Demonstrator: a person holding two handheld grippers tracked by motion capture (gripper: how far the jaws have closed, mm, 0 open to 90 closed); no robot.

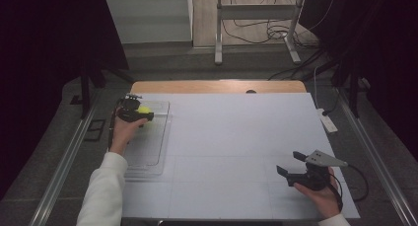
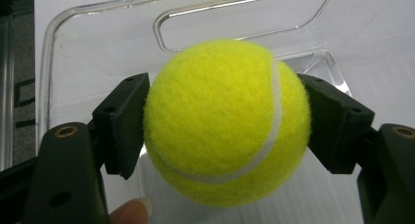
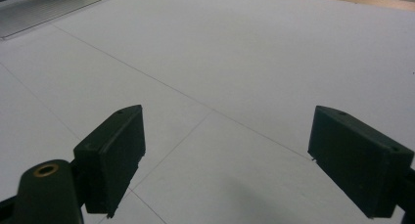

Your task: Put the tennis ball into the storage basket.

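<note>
Tennis ball (image 2: pixel 226 121) in left gripper (image 2: pixel 226 128) (clamped)

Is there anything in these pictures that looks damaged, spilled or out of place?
Nothing stands out. The left gripper holds the tennis ball over the clear tray; the right gripper is open above the white table.

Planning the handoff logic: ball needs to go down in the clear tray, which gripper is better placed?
Left. The left gripper already clamps the tennis ball and sits over the clear tray. The right gripper is open, holding nothing, across the table.
</note>
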